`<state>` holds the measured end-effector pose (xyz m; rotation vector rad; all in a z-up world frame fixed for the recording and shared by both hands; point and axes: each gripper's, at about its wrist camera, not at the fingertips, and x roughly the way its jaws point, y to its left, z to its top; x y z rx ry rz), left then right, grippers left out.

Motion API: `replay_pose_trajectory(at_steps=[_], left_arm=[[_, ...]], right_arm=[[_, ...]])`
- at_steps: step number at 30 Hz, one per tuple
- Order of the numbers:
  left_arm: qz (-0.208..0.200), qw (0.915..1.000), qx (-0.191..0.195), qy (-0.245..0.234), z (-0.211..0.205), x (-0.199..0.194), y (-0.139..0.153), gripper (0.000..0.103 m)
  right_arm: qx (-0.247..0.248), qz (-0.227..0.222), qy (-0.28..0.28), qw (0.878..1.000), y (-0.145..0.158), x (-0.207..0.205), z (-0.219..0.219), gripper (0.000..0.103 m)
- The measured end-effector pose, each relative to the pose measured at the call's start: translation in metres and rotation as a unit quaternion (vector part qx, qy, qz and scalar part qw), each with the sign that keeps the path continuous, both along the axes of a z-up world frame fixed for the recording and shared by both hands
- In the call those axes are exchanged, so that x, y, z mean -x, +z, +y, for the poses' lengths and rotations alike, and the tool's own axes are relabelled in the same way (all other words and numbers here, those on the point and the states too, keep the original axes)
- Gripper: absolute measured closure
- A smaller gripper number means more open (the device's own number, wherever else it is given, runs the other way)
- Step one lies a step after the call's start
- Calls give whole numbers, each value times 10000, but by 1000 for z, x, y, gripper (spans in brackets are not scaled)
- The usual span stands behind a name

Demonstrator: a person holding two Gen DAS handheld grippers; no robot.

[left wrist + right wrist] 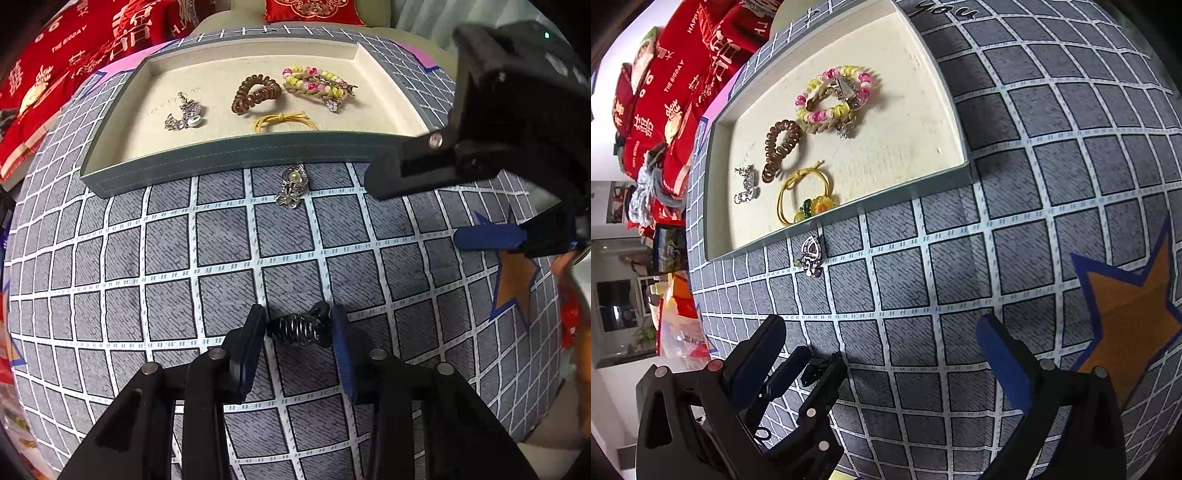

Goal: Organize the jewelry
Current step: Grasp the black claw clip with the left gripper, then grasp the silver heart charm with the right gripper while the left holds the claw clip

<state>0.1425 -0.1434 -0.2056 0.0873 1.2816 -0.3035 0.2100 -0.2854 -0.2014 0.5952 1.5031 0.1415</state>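
My left gripper (299, 328) is shut on a black hair claw clip (298, 329) just above the checked cloth; it also shows in the right wrist view (816, 365). My right gripper (882, 339) is open and empty; it appears at the right of the left wrist view (417, 210). A silver brooch (291, 186) (811, 256) lies on the cloth against the front wall of the grey jewelry tray (229, 157) (945, 88). In the tray lie a silver charm (183, 116), a brown coil hair tie (255, 93), a beaded bracelet (317, 86) and a yellow elastic (284, 121) with a sunflower (823, 203).
The grey checked cloth (221, 258) covers the table, with an orange star patch (1130, 306) at the right. Red cushions and bags (55, 66) are piled beyond the left edge. Clutter and plastic bags (676, 325) sit off the left side.
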Motion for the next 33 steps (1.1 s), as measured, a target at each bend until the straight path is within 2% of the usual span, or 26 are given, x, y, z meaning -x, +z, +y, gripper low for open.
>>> replay_pose_trajectory(at_steps=[5, 10, 12, 14, 16, 24, 27, 29, 32, 33], left_arm=[[50, 9996, 160, 210, 22, -1, 3, 57], [25, 9995, 147, 265, 30, 1, 3, 57], [21, 9994, 150, 303, 37, 1, 0, 57], [22, 9993, 150, 331, 39, 1, -1, 57], [18, 9993, 149, 343, 40, 2, -2, 57], [32, 9991, 119, 415, 64, 15, -4, 57], [29, 9990, 111, 430, 73, 24, -2, 57], [28, 9990, 106, 435, 77, 29, -2, 57], [27, 9989, 103, 449, 80, 32, 2, 57], [26, 9989, 102, 450, 80, 32, 4, 57]], right_arm=[[36, -2, 63, 10000, -3, -1, 10, 6], [131, -83, 200, 9997, -4, -6, 25, 10], [173, -122, 275, 9994, -4, -8, 32, 14], [254, -165, 368, 9989, -4, -11, 41, 23], [342, -219, 426, 9983, -4, -13, 46, 25], [591, -470, 630, 9951, 0, -31, 71, 42], [821, -551, 810, 9918, 1, -36, 83, 54], [994, -566, 919, 9892, 2, -38, 89, 72], [1166, -555, 1005, 9865, 1, -37, 94, 91], [1158, -554, 1004, 9866, 1, -37, 94, 92]])
